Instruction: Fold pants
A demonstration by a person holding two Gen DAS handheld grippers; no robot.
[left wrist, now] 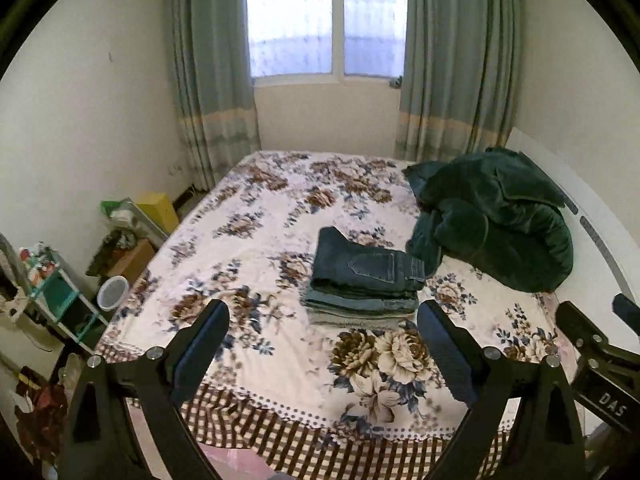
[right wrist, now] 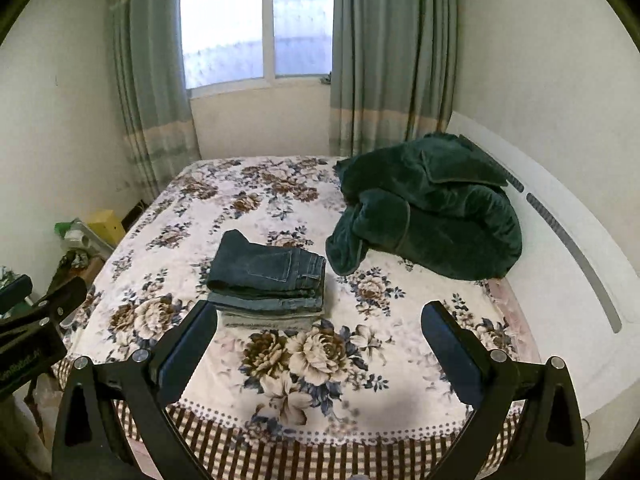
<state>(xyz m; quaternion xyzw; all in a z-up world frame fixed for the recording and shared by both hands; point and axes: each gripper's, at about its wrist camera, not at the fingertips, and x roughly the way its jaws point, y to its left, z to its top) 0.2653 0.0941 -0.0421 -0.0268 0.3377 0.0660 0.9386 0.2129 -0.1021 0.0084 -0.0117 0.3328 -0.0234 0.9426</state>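
Observation:
A stack of folded jeans (left wrist: 366,276) lies on the flowered bed (left wrist: 256,240), dark blue pair on top, lighter pairs under it. It also shows in the right wrist view (right wrist: 268,276). My left gripper (left wrist: 324,316) is open and empty, held above the bed's near edge, short of the stack. My right gripper (right wrist: 320,320) is open and empty, also back from the stack, which sits just past its left finger (right wrist: 192,344). The right gripper's body shows at the right edge of the left wrist view (left wrist: 596,356).
A crumpled dark green blanket (left wrist: 492,220) lies at the bed's right, near the white headboard (right wrist: 560,248). Shelves, boxes and a bucket (left wrist: 113,292) crowd the floor left of the bed. A curtained window (left wrist: 328,20) is at the far wall.

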